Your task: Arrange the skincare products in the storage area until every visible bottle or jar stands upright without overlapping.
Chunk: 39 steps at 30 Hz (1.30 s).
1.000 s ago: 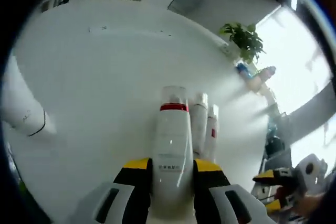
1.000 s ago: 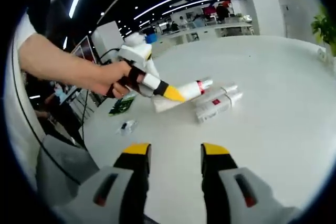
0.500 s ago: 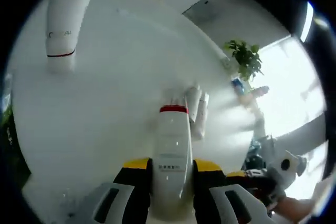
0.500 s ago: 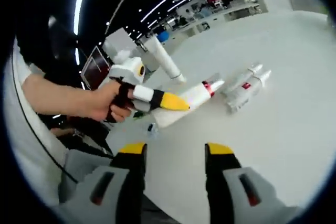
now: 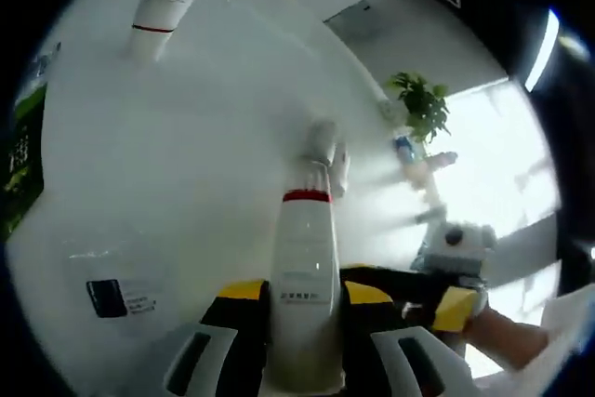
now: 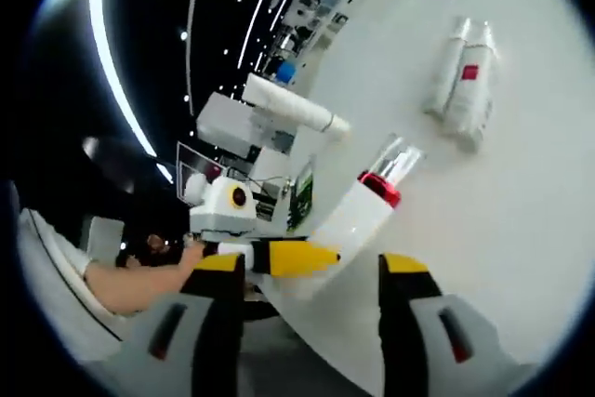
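1. My left gripper [image 5: 305,299] has its jaws clamped on the body of the white bottle [image 5: 305,258] with the red band and clear cap, gripped low so I can tip it upright, I judge.
2. My right gripper [image 6: 311,271] is spread wide and holds nothing, parked just below the bottle [image 6: 358,220].
3. Two white tubes [image 6: 462,76] lie side by side, touching, on the white table [image 6: 521,192] at one o'clock in the right gripper view.
4. The left gripper view adds a plant [image 5: 416,104] at one o'clock and a card [image 5: 107,297] at eight; the right gripper view adds my hand [image 6: 139,281].
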Available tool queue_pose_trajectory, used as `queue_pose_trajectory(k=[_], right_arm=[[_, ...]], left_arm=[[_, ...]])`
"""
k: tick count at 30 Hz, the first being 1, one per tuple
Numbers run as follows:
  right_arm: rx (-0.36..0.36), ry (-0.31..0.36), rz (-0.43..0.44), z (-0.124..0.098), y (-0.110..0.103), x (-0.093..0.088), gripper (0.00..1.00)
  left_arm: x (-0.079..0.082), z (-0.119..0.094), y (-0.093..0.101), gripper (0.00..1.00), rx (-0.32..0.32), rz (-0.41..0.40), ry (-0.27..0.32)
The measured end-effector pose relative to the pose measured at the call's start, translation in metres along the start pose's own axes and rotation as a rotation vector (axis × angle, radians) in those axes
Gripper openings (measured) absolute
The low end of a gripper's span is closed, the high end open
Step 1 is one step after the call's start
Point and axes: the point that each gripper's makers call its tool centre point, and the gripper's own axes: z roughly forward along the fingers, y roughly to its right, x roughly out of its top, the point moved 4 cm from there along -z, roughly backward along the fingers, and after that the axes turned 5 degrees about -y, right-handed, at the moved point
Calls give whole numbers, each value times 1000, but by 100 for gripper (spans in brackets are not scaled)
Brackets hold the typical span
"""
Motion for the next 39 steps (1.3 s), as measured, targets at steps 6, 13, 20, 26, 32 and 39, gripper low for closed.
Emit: queue_pose_trajectory(k=[6, 13, 20, 26, 32, 39], right_arm=[[-27, 17, 66, 3, 8, 1, 62], [-52, 36, 139, -6, 17, -3, 44], [-59, 66, 152, -9, 9, 5, 40], [-43, 84, 108, -7, -8, 14, 35], [-48, 35, -133, -1, -29, 18, 32], [-59, -59, -484, 10, -52, 15, 31]], left_arm=[[-13, 1, 16, 30, -65, 28, -16], [-20, -1, 27, 30, -79, 125, -27], [-24, -4, 40, 30, -68, 296, -34], [-27, -7, 43, 30, -44, 373, -28], [-29, -10, 41, 30, -1, 438, -17], [-32, -11, 37, 30, 48, 488, 4]])
